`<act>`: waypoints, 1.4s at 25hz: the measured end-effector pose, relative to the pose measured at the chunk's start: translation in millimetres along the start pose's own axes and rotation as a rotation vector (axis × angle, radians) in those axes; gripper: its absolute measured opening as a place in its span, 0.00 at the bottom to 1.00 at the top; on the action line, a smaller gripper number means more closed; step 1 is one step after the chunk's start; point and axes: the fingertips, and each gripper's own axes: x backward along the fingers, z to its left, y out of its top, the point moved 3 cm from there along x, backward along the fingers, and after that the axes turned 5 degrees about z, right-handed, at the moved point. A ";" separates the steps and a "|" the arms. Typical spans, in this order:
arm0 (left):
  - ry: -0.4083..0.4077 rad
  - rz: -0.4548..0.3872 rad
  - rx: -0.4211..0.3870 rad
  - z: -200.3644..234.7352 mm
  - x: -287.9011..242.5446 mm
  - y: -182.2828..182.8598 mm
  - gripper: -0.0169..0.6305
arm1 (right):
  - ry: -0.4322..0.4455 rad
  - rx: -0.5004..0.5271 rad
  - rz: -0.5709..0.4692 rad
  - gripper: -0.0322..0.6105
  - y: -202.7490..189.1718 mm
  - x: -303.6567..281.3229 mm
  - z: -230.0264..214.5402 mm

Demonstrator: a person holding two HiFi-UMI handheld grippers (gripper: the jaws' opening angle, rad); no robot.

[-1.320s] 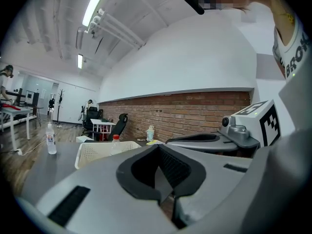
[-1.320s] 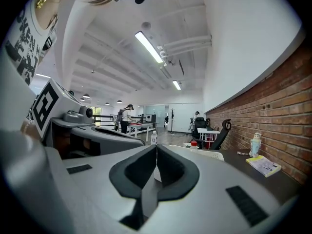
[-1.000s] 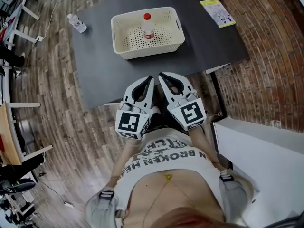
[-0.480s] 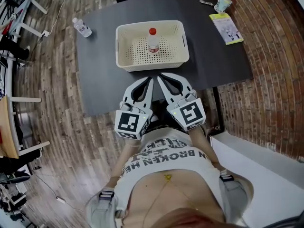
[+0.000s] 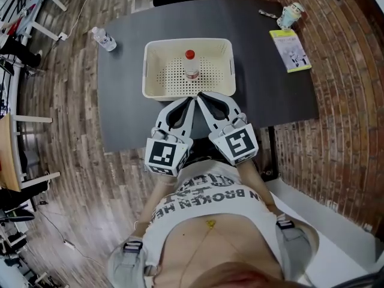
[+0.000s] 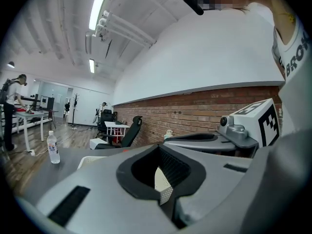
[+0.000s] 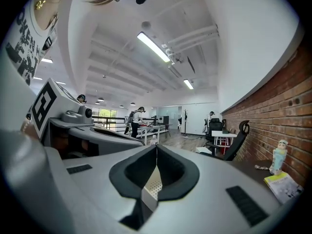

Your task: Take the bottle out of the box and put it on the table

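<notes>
Approach step: left claw (image 5: 191, 101) and right claw (image 5: 201, 99) both closed, empty, near box (image 5: 157, 90); next, opening around upright bottle (image 5: 191, 68), lifting onto counter (image 5: 123, 113).

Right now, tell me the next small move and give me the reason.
Probably open the right gripper and carry it over the near wall of the box toward the bottle. Both it and the left gripper are shut and empty at that wall, while the red-capped bottle stands upright inside, untouched.
</notes>
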 end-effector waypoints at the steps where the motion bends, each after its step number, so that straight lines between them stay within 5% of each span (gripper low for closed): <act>1: 0.006 0.001 0.001 0.7 -3.4 0.2 0.04 | 0.008 0.000 0.001 0.06 -0.5 -1.5 -3.3; 27: 0.131 0.023 0.023 12.5 -76.7 7.4 0.04 | 0.132 -0.018 0.026 0.06 -17.3 -28.2 -77.1; 35: 0.091 0.015 0.012 34.0 -78.2 17.9 0.04 | 0.087 -0.024 0.033 0.06 -8.7 -47.2 -78.8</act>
